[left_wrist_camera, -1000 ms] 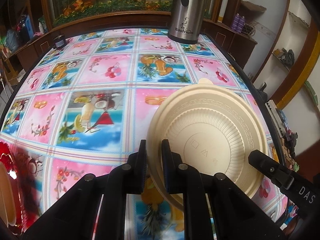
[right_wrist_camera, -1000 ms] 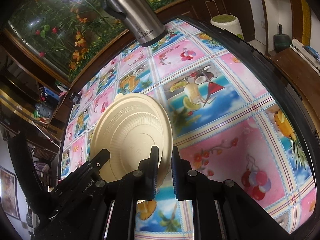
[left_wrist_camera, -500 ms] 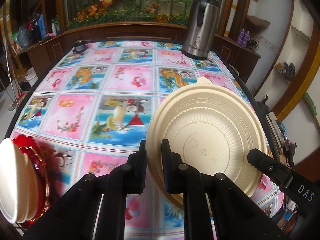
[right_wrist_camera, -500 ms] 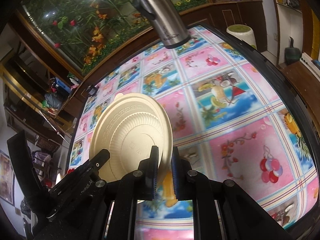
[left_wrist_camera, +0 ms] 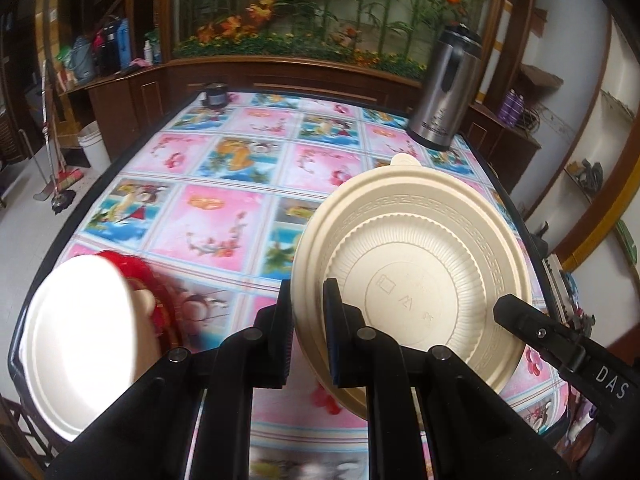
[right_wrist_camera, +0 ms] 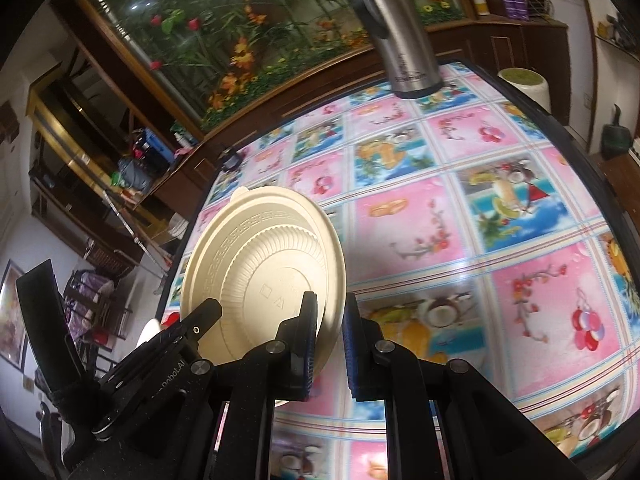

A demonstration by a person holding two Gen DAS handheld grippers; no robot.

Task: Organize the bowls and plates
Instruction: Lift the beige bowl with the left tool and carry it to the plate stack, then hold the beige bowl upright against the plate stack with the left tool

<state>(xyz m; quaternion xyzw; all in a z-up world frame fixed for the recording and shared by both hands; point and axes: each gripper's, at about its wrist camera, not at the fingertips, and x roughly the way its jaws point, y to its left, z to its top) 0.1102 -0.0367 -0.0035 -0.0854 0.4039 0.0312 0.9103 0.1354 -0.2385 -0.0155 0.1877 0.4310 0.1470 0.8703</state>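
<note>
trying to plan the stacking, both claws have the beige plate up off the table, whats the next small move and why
Probably carry the plate sideways toward the white plate lying on the red one, keeping it level. Both the left claw and the right claw are shut on opposite rims, the plate is in the air, and that stack looks like the only other dishware in view.

Beige bowl (left_wrist_camera: 416, 248) with key-pattern rim, underside facing the cameras, tilted above the table; white plates (left_wrist_camera: 80, 344) stacked on a red plate (left_wrist_camera: 160, 300) at left.
</note>
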